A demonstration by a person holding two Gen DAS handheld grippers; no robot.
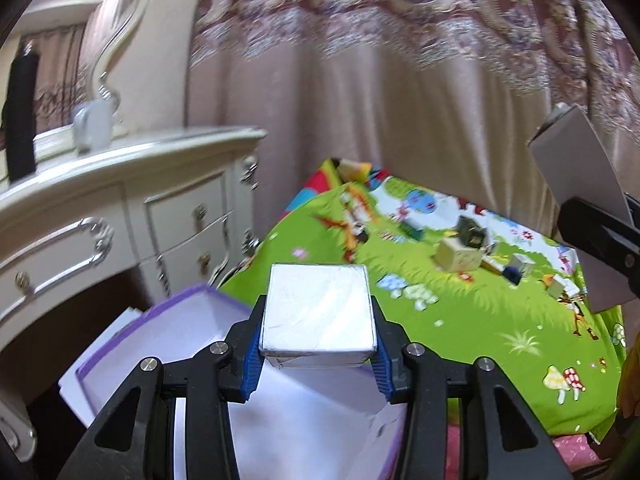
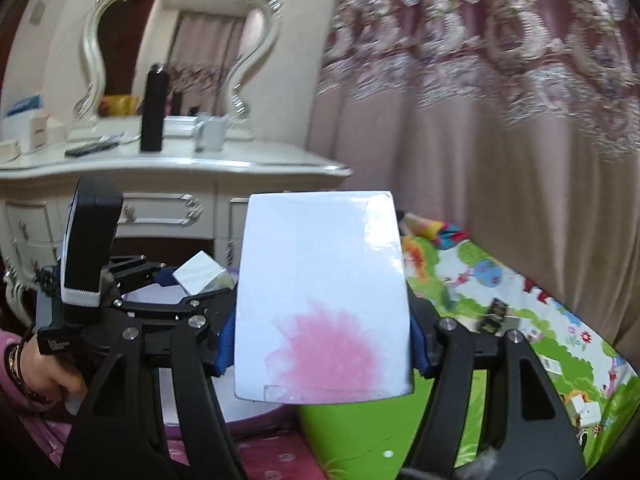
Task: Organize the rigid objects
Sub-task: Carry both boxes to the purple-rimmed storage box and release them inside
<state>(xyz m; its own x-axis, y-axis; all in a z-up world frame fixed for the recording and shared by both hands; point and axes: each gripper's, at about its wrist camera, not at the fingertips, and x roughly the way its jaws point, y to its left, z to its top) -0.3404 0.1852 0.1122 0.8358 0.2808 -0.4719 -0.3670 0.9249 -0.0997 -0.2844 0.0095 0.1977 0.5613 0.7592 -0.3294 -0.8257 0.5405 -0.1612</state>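
My left gripper is shut on a small silvery white box and holds it above an open purple-rimmed white storage box. My right gripper is shut on a taller white box with a pink feathery print, held in the air beside the left gripper. That box and the right gripper show at the right edge of the left wrist view. The left gripper and its small box show in the right wrist view. Several small boxes lie on the green cartoon play mat.
A white ornate dressing table with a mirror stands to the left, carrying a black bottle and a grey mug. A pink patterned curtain hangs behind the mat. More small boxes lie on the mat at the right.
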